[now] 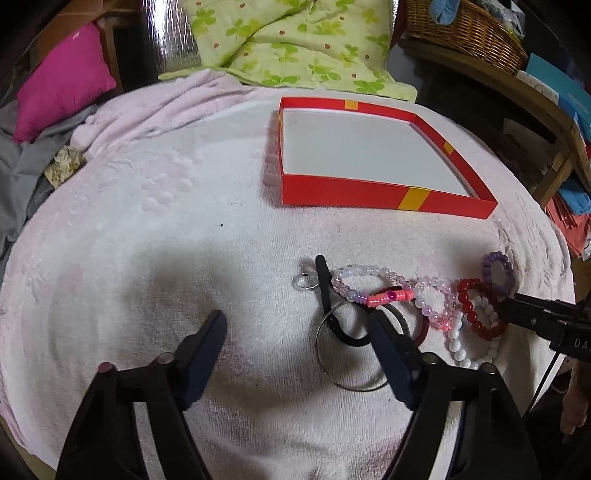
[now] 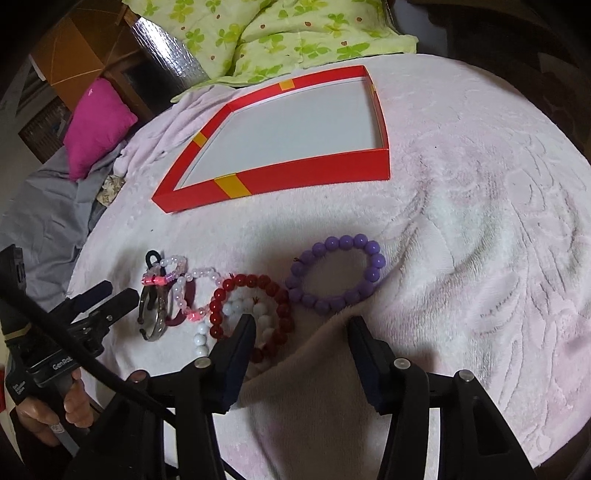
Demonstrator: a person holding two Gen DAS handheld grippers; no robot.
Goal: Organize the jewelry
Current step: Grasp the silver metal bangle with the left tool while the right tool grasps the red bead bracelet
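A shallow red box (image 1: 351, 192) (image 2: 317, 170) with yellow stripes and a bare white floor lies on the pale pink blanket. In front of it lies a cluster of jewelry: a small silver ring (image 1: 304, 282), a black hair tie (image 1: 327, 295), a metal bangle (image 1: 332, 365), a pale pink bead bracelet (image 1: 369, 275), a red bead bracelet (image 2: 251, 284), a white bead bracelet (image 2: 201, 334) and a purple bead bracelet (image 2: 338, 273). My left gripper (image 1: 295, 332) is open, just short of the bangle. My right gripper (image 2: 301, 326) is open, just short of the red and purple bracelets.
A green clover-print quilt (image 1: 295, 40) and a magenta cushion (image 1: 62, 81) lie beyond the blanket. A wicker basket (image 1: 465, 33) stands on a wooden shelf at the right. Grey cloth (image 2: 40, 206) bunches at the blanket's left edge.
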